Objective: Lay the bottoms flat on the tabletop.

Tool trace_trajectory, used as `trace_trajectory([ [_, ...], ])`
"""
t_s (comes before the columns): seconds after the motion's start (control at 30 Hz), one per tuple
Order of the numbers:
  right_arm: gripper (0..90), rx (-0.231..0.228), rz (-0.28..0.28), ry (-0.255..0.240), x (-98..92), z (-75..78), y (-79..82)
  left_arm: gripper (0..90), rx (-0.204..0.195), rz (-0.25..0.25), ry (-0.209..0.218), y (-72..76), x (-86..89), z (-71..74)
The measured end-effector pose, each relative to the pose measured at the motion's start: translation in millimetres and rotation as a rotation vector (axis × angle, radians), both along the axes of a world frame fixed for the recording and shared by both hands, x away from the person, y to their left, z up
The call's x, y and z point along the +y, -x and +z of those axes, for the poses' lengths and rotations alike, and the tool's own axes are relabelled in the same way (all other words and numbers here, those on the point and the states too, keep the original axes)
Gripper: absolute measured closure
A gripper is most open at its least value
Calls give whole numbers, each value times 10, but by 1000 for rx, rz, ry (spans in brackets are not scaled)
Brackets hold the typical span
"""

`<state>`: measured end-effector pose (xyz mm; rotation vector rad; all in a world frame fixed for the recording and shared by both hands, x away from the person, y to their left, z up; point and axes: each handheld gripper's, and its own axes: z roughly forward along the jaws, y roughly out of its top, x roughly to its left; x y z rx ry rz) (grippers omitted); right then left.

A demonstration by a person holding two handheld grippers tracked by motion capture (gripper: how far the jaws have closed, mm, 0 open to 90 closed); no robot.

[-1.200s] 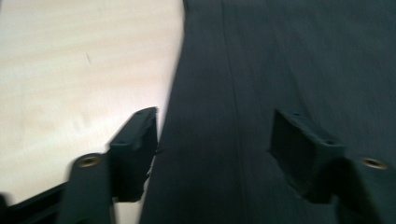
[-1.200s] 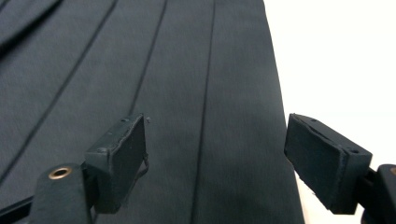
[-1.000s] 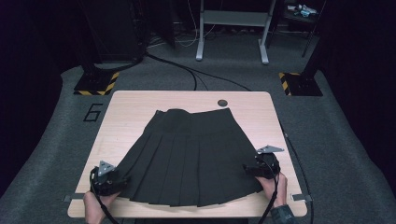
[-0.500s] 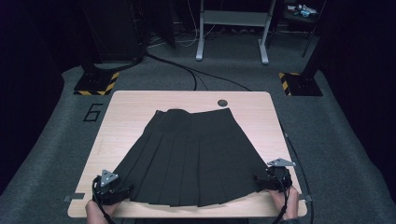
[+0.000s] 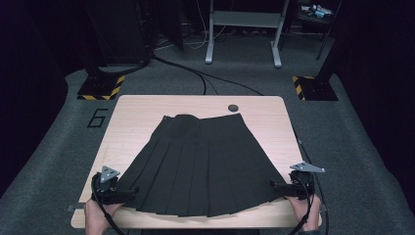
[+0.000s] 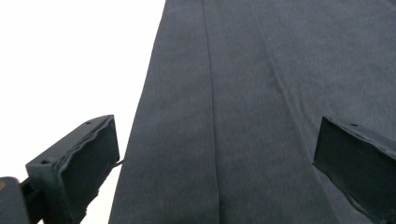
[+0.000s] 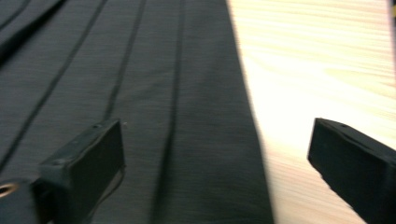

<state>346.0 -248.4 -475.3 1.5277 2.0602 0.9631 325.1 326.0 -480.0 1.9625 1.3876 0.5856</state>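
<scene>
High view: a black pleated skirt (image 5: 200, 166) lies flat on a light wooden table (image 5: 142, 110), occupying the centre of the frame, with the waistband toward the top of the frame and the wide hem toward the bottom edge. A small dark round disc (image 5: 233, 107) sits on the table just above the waistband, slightly right of centre. The left gripper (image 5: 128, 195) is at the lower left of the frame, at the lower left corner of the hem, held by a hand (image 5: 95, 218) entering from the bottom edge. The right gripper (image 5: 275, 185) is at the lower right of the frame, at the lower right corner of the hem, held by the other hand (image 5: 313, 218). Each gripper carries a grey 3-cornered plate on top and a trailing cable. A figure 6 (image 5: 97, 118) is marked on the grey carpet at the left of the table. Left gripper view: the 2 black jaws stand wide apart at the lower left and lower right of the frame with nothing clamped; the skirt fabric fills the space between them, and its edge runs down the left-centre against the overexposed table. Right gripper view: the 2 jaws are likewise spread wide and empty; the pleated fabric covers the left half of the frame, the skirt edge falls between the jaws, and bare wood grain fills the right half.
</scene>
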Motion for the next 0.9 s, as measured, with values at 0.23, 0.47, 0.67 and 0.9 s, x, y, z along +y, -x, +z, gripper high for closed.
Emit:
trace_trajectory([
  [0.23, 0, 63, 68, 21, 276, -152, -44, 0, 55, -19, 5, -86, -97, -166],
  [0.47, 0, 105, 60, 93, 458, -354, -140, 0, 127, -11, -9, -113, -130, -408],
  [0.67, 0, 101, 57, 96, 484, -454, -135, 0, 82, 13, -21, -88, -153, -455],
  [0.9, 0, 86, 56, 98, 490, -464, -216, 0, 77, 17, -19, -177, -157, -459],
])
